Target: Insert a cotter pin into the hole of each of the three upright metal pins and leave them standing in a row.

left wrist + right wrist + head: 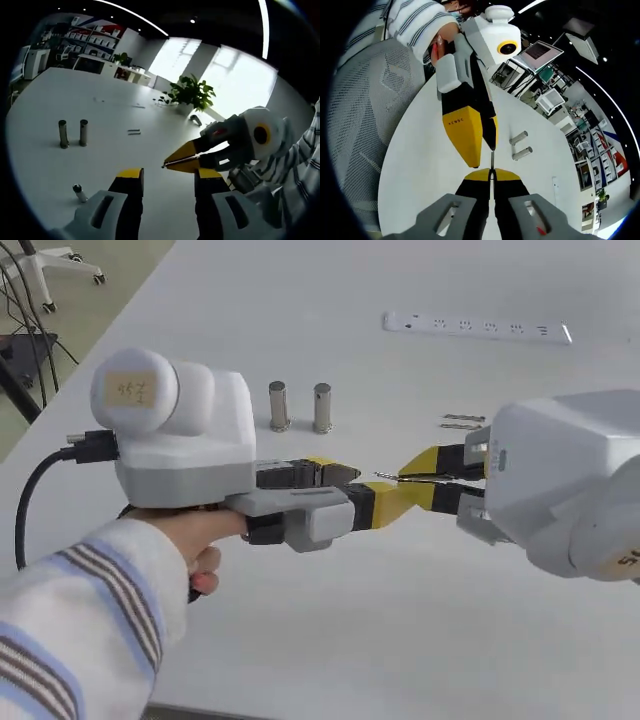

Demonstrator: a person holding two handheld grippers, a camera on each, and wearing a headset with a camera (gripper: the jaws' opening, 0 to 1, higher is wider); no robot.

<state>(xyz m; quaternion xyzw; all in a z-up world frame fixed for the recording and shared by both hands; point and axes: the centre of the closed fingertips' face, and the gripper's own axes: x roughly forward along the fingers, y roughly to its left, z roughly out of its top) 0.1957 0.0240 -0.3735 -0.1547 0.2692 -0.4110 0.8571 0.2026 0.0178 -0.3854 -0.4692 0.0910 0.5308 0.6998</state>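
Two upright pins [278, 405]; two loose cotter pins [462, 422]

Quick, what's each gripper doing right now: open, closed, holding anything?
Left gripper: open, nothing between its jaws.
Right gripper: shut on a cotter pin.

Yellow-tipped right hand-held gripper [491, 173], silver pins [279, 405], white table [400, 640], striped sleeve [70, 640]

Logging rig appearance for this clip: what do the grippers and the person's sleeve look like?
Left gripper and right gripper have white-and-grey housings and black jaws tipped in yellow. A black cable plugs into the left one. The sleeve is white with blue and brown stripes.
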